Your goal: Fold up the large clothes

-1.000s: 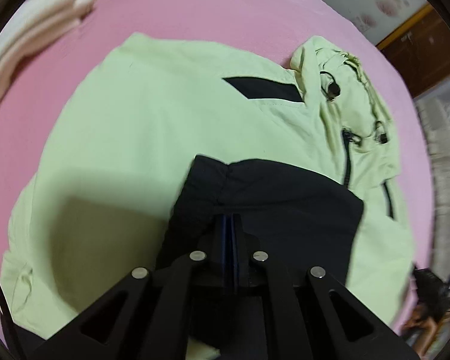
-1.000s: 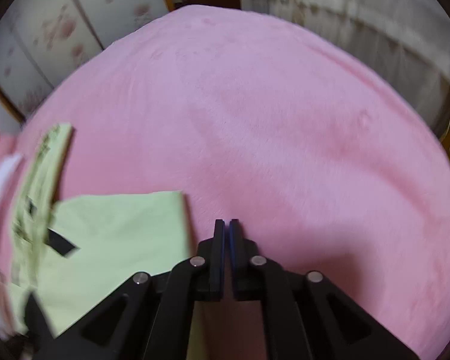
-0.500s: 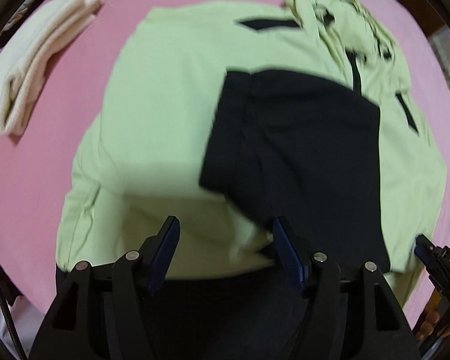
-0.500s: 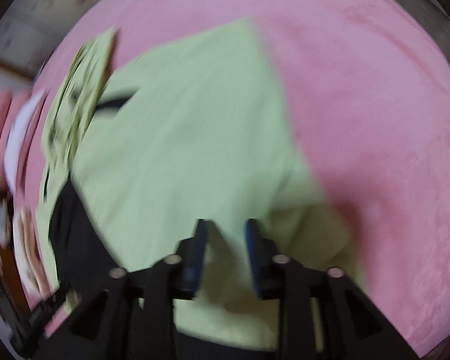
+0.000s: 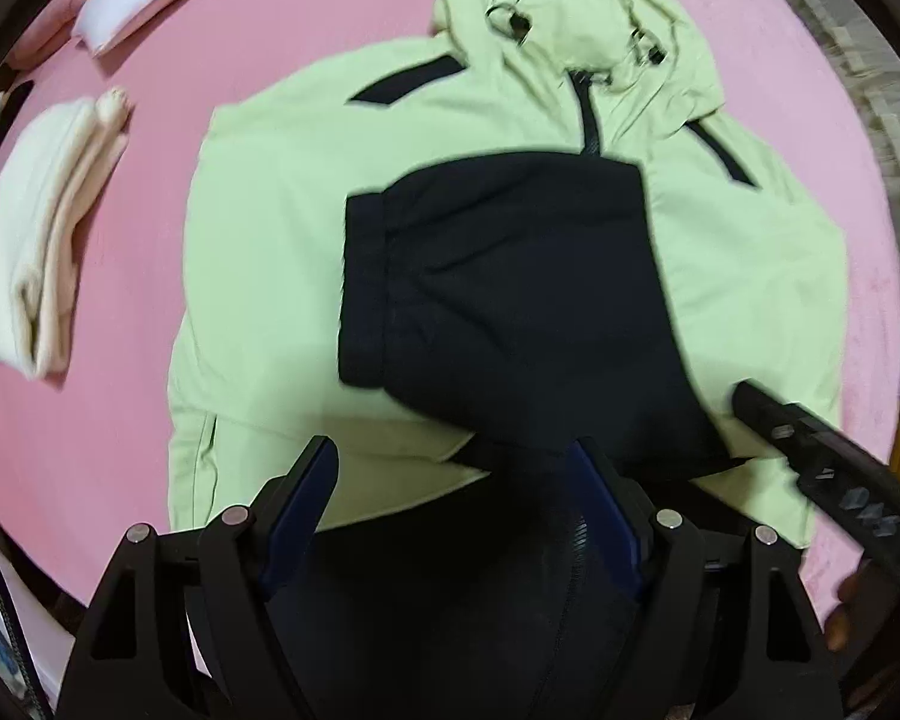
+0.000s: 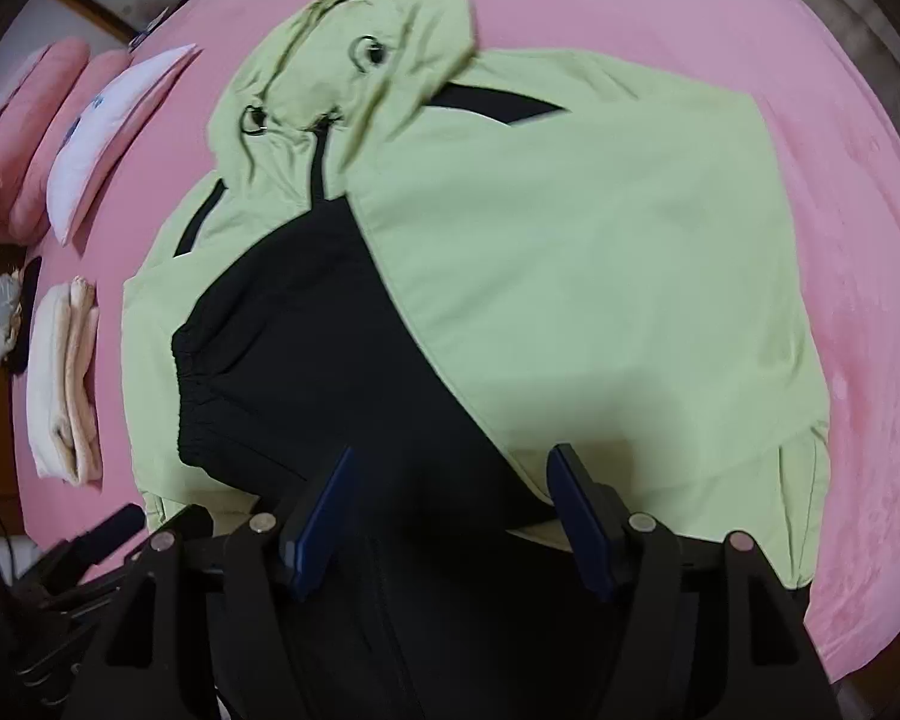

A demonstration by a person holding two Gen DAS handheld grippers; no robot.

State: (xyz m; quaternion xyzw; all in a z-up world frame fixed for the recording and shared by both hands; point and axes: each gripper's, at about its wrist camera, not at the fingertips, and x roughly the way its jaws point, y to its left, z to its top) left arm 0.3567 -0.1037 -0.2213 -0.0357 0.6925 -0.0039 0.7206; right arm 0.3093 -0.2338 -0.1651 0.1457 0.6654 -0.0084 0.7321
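A light green jacket (image 5: 270,228) with black panels lies flat on the pink bed (image 5: 222,42), its hood (image 5: 570,18) at the far end. A black sleeve (image 5: 510,288) is folded across its chest. In the right wrist view a green sleeve (image 6: 600,240) lies folded over the jacket and partly over the black sleeve (image 6: 306,348). My left gripper (image 5: 453,504) hangs above the black hem, its jaws opening and holding nothing. My right gripper (image 6: 450,510) hovers over the same hem, jaws also opening, with no cloth pinched. It also shows as a dark bar, the right gripper (image 5: 810,456), at the jacket's right edge.
A folded cream cloth (image 5: 48,228) lies left of the jacket. White and pink pillows (image 6: 90,132) sit at the far left of the bed. Pink bedding (image 6: 840,210) stretches to the right of the jacket. Curtains and wooden furniture ring the bed.
Both grippers went from shut to open. The left one pulled up and back from the black sleeve. The right one swung from bare bedding over the jacket, and the green sleeve now lies folded across it.
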